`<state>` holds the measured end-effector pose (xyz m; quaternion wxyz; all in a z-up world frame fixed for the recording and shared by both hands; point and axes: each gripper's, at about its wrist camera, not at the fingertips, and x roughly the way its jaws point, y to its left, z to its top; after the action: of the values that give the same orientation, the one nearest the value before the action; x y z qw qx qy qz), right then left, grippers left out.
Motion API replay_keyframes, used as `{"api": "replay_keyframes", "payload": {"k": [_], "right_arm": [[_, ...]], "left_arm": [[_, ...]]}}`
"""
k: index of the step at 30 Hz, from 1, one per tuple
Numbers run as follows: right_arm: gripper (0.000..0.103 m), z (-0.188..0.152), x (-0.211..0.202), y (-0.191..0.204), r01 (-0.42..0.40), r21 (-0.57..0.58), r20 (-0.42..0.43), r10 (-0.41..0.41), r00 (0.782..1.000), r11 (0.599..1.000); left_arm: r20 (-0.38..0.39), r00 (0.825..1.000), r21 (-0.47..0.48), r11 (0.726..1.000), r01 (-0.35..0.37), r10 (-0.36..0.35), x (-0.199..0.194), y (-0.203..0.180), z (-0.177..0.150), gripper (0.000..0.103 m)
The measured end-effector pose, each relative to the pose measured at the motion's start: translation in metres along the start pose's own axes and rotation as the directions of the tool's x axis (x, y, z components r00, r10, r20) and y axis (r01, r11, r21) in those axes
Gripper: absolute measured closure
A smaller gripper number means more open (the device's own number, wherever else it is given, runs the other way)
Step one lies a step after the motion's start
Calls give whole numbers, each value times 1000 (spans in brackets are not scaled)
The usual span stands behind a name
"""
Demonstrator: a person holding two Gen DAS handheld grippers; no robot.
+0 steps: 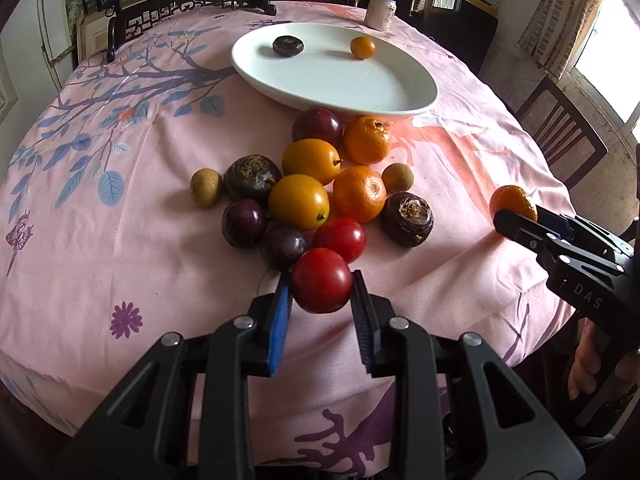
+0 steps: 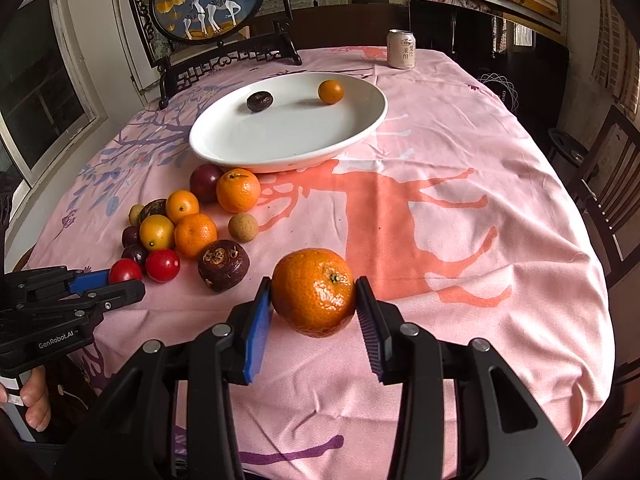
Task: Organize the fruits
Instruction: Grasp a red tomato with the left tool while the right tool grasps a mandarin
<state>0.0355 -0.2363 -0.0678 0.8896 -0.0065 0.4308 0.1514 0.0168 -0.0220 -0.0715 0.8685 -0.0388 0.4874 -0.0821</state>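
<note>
Your left tongs (image 1: 321, 280) grip a red tomato (image 1: 321, 280) at lower centre, while your right tongs (image 2: 314, 292) clamp a mandarin (image 2: 314, 292).

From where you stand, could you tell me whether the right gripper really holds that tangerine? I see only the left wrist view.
Observer: Yes. The right gripper has the tangerine between both pads, one on each side.
Operator: Thank you. Does a pad cover its stem?
Observer: No. The stem faces the camera, clear of both pads.
Operator: My left gripper holds a tomato. What stands behind the plate?
Observer: A round deer picture in a dark carved stand.
</note>
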Motion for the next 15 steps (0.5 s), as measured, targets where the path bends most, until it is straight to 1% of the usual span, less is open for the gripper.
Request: {"api": "replay_keyframes", "payload": {"k": [4, 8, 10, 12, 15], "right_arm": [[61, 4, 2, 2, -16, 7, 1, 16, 1000, 1000], [61, 11, 5, 5, -21, 4, -3, 21, 1000, 1000], [61, 21, 7, 8, -26, -10, -5, 26, 1000, 1000], [61, 40, 9, 12, -27, -38, 2, 27, 1000, 999], [61, 81, 17, 17, -23, -84, 42, 27, 999, 996]], "left_arm": [[12, 1000, 34, 999, 14, -15, -8, -2, 4, 74], [48, 999, 31, 999, 15, -16, -16, 3, 22, 74], [70, 998, 30, 1000, 8, -11, -20, 7, 40, 74], [88, 996, 39, 999, -4, 1, -22, 10, 67, 74], [111, 993, 43, 998, -39, 34, -13, 11, 123, 74]]}}
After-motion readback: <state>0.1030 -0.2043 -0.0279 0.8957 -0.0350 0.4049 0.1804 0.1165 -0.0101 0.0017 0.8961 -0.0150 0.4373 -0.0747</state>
